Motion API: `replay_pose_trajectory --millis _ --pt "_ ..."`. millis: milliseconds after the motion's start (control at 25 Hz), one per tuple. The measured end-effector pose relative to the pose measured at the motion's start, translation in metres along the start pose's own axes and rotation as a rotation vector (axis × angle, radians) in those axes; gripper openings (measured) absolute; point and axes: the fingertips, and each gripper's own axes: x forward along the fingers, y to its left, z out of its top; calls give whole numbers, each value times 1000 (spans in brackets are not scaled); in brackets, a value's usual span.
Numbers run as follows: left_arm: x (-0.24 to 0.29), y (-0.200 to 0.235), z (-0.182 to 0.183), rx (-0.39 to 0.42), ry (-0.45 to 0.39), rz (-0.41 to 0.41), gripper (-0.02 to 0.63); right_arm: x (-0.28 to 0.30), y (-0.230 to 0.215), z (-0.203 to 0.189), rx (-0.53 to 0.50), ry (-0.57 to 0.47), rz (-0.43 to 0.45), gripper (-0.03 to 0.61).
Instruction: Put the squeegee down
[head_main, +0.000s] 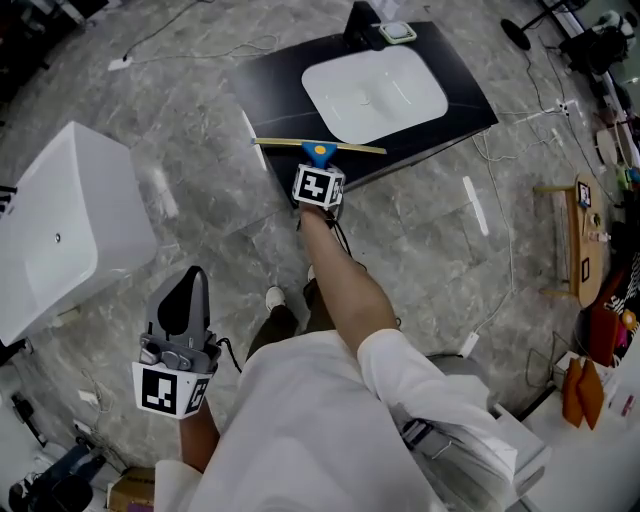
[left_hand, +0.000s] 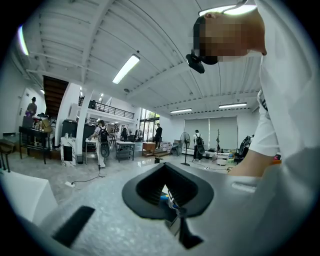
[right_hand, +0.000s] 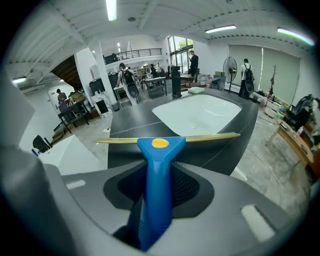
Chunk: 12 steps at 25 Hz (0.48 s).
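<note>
Pinching the blue handle of the squeegee (head_main: 320, 152), the right gripper's (head_main: 320, 170) jaws hold its yellowish blade level at the near edge of the black bench (head_main: 285, 85), just near of the white basin (head_main: 375, 92). The left gripper (head_main: 187, 295) hangs well apart at near left, jaws pressed together on nothing.
</note>
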Motion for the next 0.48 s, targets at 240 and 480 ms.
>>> replay_pose_trajectory --millis 240,480 --pt "1 10 -3 -1 9 9 5 13 -3 -8 0 57 -49 143" --pt "6 14 -4 -2 16 6 5 17 -10 -12 -12 60 -62 143"
